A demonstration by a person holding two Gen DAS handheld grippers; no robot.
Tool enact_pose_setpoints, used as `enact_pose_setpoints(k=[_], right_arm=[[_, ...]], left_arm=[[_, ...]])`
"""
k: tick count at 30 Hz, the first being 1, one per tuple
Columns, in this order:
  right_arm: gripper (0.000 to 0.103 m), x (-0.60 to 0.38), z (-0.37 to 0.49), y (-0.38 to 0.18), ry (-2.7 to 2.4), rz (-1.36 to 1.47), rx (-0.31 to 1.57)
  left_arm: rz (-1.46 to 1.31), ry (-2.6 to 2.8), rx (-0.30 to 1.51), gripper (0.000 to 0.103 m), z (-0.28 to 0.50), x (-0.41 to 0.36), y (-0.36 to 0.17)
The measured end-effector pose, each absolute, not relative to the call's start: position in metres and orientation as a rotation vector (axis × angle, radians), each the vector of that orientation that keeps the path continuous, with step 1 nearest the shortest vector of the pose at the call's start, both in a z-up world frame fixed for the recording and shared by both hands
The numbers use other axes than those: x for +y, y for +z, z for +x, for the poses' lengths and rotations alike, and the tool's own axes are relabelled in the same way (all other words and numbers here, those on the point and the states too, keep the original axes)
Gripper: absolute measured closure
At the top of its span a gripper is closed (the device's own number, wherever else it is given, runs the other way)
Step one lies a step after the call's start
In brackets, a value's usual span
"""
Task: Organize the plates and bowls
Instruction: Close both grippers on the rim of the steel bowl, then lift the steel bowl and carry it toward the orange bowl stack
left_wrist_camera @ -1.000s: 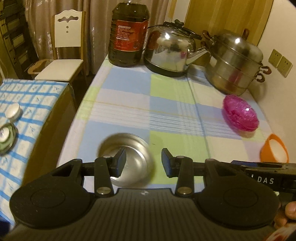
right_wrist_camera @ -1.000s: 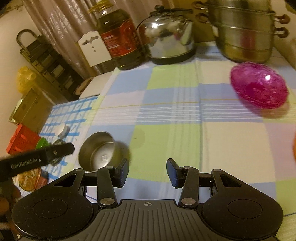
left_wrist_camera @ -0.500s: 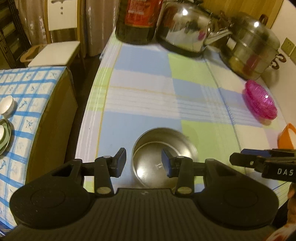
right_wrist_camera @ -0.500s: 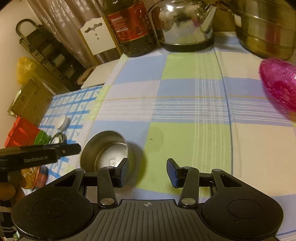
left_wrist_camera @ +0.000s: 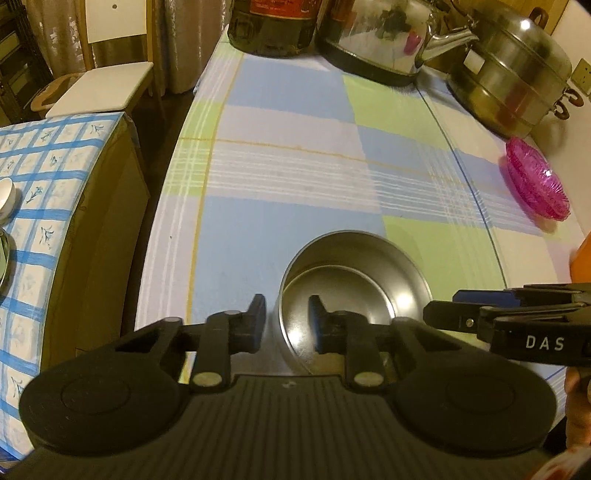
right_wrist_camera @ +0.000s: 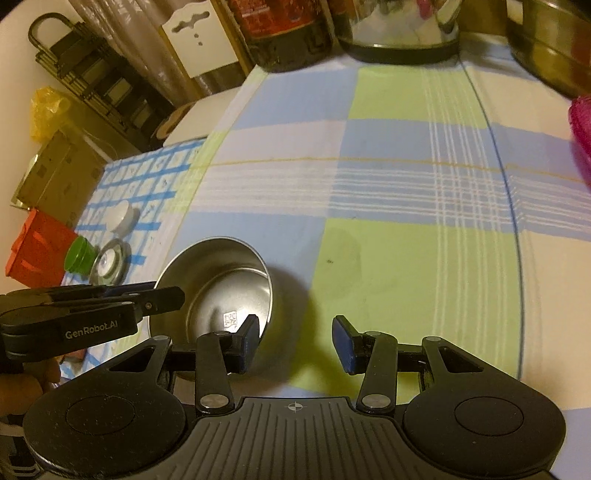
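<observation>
A steel bowl (left_wrist_camera: 354,273) stands on the checked tablecloth (left_wrist_camera: 295,166) near its left front edge. My left gripper (left_wrist_camera: 286,321) straddles the bowl's near left rim, one finger outside the wall and one inside. Its jaws are closing, and a gap still shows on both sides of the rim. In the right wrist view the same bowl (right_wrist_camera: 221,280) lies low on the left, with the left gripper (right_wrist_camera: 177,297) reaching over its rim. My right gripper (right_wrist_camera: 295,339) hangs open just right of the bowl, over bare cloth. A pink glass dish (left_wrist_camera: 535,184) and an orange bowl (left_wrist_camera: 581,258) sit at the right.
At the table's back stand an oil bottle (left_wrist_camera: 273,26), a steel kettle (left_wrist_camera: 380,37) and a stacked steamer pot (left_wrist_camera: 509,81). A lower side table (left_wrist_camera: 55,184) with blue check cloth holds small cups and lids on the left. Behind it is a white chair (left_wrist_camera: 99,88).
Both grippers came down and closer to the steel bowl. The left one now straddles the rim and its jaws have narrowed. The right gripper's gap is unchanged.
</observation>
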State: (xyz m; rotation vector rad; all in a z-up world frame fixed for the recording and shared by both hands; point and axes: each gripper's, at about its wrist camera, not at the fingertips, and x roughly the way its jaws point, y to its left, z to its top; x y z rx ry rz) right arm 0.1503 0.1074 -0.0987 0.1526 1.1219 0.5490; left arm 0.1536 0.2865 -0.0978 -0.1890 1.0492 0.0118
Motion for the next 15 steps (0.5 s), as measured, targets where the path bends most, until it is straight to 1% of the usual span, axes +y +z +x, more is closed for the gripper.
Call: enact_pose_setpoints(k=[4, 5, 8, 9, 10, 14, 15], right_arm=[[0.058, 0.112, 0.152, -0.105, 0.552, 0.15, 1.136], [0.058, 0.113, 0.153, -0.106, 0.553, 0.152, 1.14], [0.058, 0.119, 0.154, -0.109, 0.555, 0.147, 1.147], [0.061, 0.12, 0.154, -0.11, 0.556, 0.145, 1.148], [0.067, 0.121, 0.155, -0.111, 0.558, 0.143, 1.149], [0.077, 0.125, 0.154, -0.112, 0.568, 0.146, 1.15], [0.081, 0.126, 0.153, -0.112, 0.573, 0.148, 1.149]], left_arm=[[-0.19, 0.012, 1.06, 0.089, 0.156, 0.287, -0.104], [-0.188, 0.011, 1.062, 0.093, 0.157, 0.287, -0.105], [-0.181, 0.015, 1.064, 0.096, 0.158, 0.285, -0.107], [-0.18, 0.017, 1.065, 0.096, 0.158, 0.285, -0.108], [-0.177, 0.018, 1.065, 0.096, 0.159, 0.285, -0.108], [-0.167, 0.018, 1.067, 0.097, 0.159, 0.283, -0.108], [-0.166, 0.018, 1.068, 0.097, 0.159, 0.283, -0.108]])
